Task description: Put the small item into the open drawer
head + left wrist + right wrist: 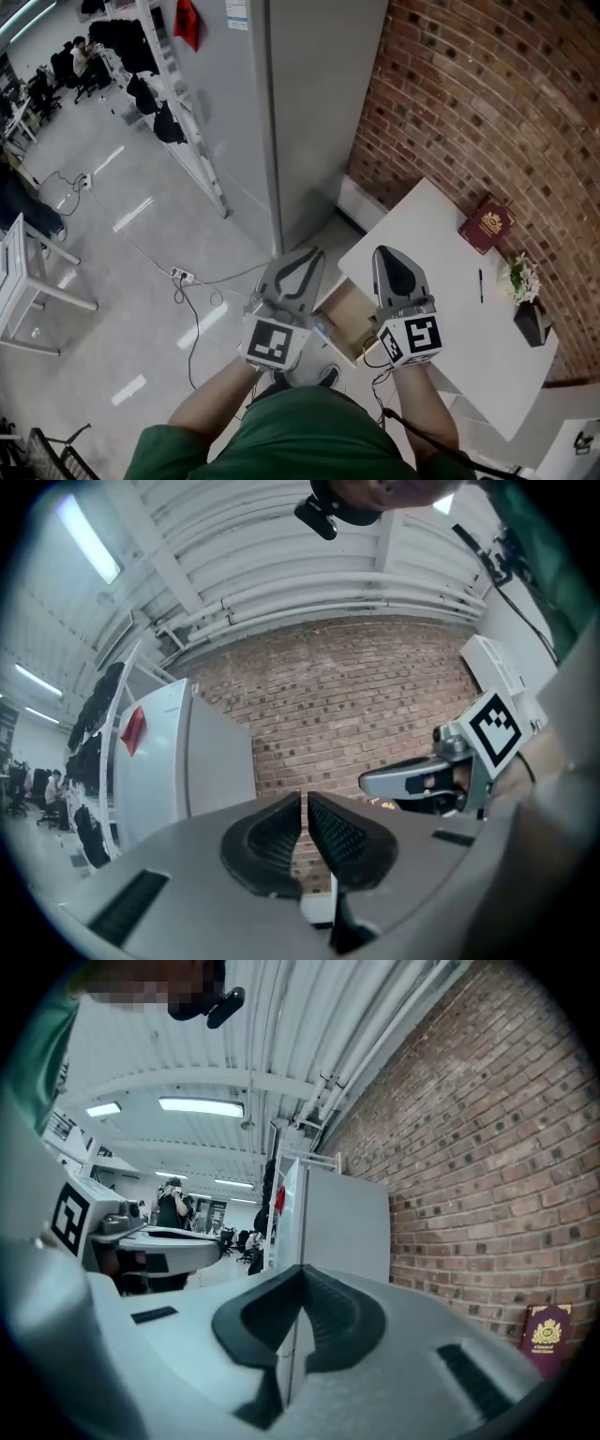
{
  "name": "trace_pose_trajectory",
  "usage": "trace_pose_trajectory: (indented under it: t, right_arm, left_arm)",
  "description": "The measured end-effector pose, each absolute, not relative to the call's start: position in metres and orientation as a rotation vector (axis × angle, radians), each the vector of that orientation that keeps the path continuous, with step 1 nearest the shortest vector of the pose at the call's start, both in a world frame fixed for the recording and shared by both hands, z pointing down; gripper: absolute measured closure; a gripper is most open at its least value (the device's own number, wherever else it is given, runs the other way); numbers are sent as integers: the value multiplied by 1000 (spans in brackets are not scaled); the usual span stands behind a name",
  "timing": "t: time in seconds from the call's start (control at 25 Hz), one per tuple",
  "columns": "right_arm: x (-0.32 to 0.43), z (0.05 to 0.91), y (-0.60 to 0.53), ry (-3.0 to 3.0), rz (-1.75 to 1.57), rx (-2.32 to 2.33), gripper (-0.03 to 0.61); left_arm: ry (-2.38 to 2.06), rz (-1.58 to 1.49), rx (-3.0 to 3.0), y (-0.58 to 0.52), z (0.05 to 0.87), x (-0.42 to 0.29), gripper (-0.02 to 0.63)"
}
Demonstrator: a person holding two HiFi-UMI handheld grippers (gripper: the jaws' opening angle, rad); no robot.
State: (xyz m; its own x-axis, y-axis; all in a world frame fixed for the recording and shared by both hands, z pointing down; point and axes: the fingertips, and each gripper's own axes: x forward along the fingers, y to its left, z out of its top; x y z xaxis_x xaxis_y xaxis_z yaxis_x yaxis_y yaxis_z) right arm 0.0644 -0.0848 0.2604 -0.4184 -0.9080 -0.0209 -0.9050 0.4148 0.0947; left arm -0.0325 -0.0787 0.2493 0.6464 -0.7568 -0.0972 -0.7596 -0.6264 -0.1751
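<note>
Booklet (487, 225) on table (441, 272), drawer (347, 319) at front

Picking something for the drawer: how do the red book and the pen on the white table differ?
The red book is broad, maroon with a gold emblem; the pen is a thin dark line. The book lies at the table's edge by the brick wall; the pen lies further in. Both lie flat on the white table.

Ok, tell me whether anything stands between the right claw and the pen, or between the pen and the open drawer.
Nothing visible does. The right claw, shut and empty, hangs by the open drawer; only bare tabletop separates it from the pen. The red booklet and plant sit farther off, clear of both paths.
</note>
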Motion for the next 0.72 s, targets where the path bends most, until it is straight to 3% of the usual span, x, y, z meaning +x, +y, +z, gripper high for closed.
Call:
trace_pose_trajectory:
  t: [0.72]
  right_arm:
    - [93, 233, -87, -2587, -216, 1818, 577]
  left_arm:
    - [1217, 140, -2726, -92, 217, -18, 589]
